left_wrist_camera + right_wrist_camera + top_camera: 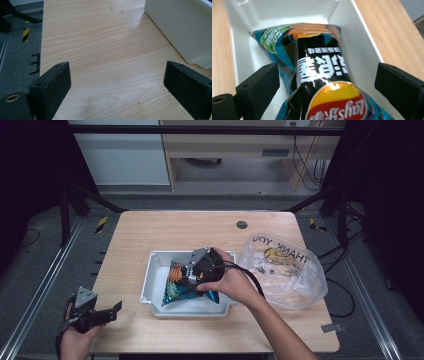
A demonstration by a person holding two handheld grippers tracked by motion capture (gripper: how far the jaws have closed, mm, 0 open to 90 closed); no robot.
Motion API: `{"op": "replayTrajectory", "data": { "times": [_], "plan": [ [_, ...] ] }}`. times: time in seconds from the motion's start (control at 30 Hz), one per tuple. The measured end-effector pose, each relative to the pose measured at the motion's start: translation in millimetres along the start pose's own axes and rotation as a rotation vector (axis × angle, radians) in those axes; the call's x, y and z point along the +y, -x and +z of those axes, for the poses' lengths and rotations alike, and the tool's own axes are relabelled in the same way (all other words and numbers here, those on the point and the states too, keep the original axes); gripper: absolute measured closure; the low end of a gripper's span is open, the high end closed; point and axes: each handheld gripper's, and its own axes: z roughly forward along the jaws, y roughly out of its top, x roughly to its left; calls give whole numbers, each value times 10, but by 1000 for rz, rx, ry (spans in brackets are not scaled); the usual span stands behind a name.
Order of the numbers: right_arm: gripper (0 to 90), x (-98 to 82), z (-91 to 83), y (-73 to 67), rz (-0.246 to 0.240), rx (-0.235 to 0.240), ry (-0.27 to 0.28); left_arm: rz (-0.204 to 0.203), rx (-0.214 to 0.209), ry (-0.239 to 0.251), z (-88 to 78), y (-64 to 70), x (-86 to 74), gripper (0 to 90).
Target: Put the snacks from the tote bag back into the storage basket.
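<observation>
In the high view, a white tray [150, 282] sits at the centre of the wooden surface [150, 230], and a bag of crisps [180, 282] lies inside it. The right hand-held gripper [197, 262] hangs over the bag in the middle of the frame. A clear plastic bag [285, 270] printed with "THANK YOU" rests just right of the tray. The left hand-held gripper [107, 312] sits at the lower left, at the surface's near edge, well apart from the tray

In the left gripper view, the jaws stand spread wide over bare wood, with the tray's white wall [180, 30] at the upper right

In the right gripper view, the jaws are spread on either side of the crisp bag [322, 67], not pressing it; the bag lies in the tray [362, 55], running from the frame's centre to its bottom edge
</observation>
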Motion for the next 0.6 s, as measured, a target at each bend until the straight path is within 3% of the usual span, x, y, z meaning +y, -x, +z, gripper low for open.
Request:
{"op": "replayTrajectory", "data": {
  "times": [0.13, 0.37, 0.57, 0.6],
  "plan": [
    [62, -35, -141, 41, 36, -26, 43, -5, 7, 5, -17, -8, -9, 48],
    [61, -66, -323, 63, 78, -60, 57, -23, 35, 4, -29, -20, -14, 25],
    [64, -74, -468, 69, 108, -87, 93, -31, 28, 18, -28, -17, -1, 22],
    [65, -76, -515, 80, 132, -97, 112, -30, 30, 17, -27, -15, -3, 21]
  ]
}}
